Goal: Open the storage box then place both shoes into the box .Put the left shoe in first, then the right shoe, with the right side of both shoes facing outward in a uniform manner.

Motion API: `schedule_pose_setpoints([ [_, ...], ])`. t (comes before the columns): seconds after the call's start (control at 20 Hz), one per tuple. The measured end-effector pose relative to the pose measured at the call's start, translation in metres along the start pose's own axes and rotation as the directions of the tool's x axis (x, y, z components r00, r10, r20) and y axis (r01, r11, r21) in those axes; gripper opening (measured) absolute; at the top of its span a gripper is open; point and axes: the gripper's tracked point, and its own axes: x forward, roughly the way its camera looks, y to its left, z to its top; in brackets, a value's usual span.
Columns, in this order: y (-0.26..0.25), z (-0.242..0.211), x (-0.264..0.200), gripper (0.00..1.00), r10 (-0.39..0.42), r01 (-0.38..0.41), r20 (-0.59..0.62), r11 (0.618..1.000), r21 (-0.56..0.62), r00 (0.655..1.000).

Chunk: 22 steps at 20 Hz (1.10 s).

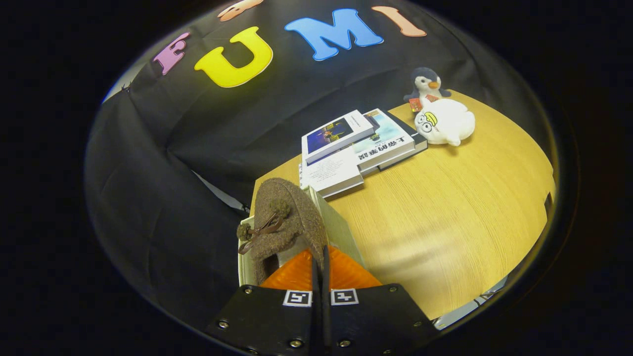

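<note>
A brown fuzzy shoe (289, 217) with a small bow and pom-poms hangs just ahead of my fingers, toe pointing away. My gripper (319, 253) is shut on the rim of its opening, the two fingers nearly touching. The shoe sits over a white storage box (340, 228). One box wall shows along the shoe's right side and another edge below its left side. The inside of the box is hidden by the shoe and my fingers. Whether the shoe touches the box floor I cannot tell.
The box stands at the near left corner of a wooden table (445, 222). Beyond it lies a stack of books (356, 143). Farther back are a white plush toy (445, 122) and a penguin plush (426, 83). Black cloth wall lies to the left.
</note>
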Motion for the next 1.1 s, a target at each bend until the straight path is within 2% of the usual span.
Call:
schedule_pose_setpoints([
  [0.45,0.011,-0.027,0.005,0.0,0.021,-0.022,-0.045,0.999,-0.024,0.999],
  [0.5,0.017,-0.029,0.004,0.0,0.053,-0.054,-0.047,0.998,-0.018,0.997],
  [0.6,0.022,-0.02,0.0,0.26,0.077,-0.077,-0.004,0.997,-0.012,0.997],
  [0.65,0.02,-0.013,-0.004,0.59,0.079,-0.078,0.017,0.997,-0.028,0.997],
  [0.75,0.019,-0.002,-0.013,0.99,0.083,-0.078,0.051,0.993,-0.085,0.995],
  [0.95,0.01,0.027,-0.043,0.98,0.121,-0.085,0.143,0.969,-0.231,0.982],
  [1.1,-0.001,0.049,-0.072,0.98,0.176,-0.115,0.192,0.95,-0.291,0.965],
])
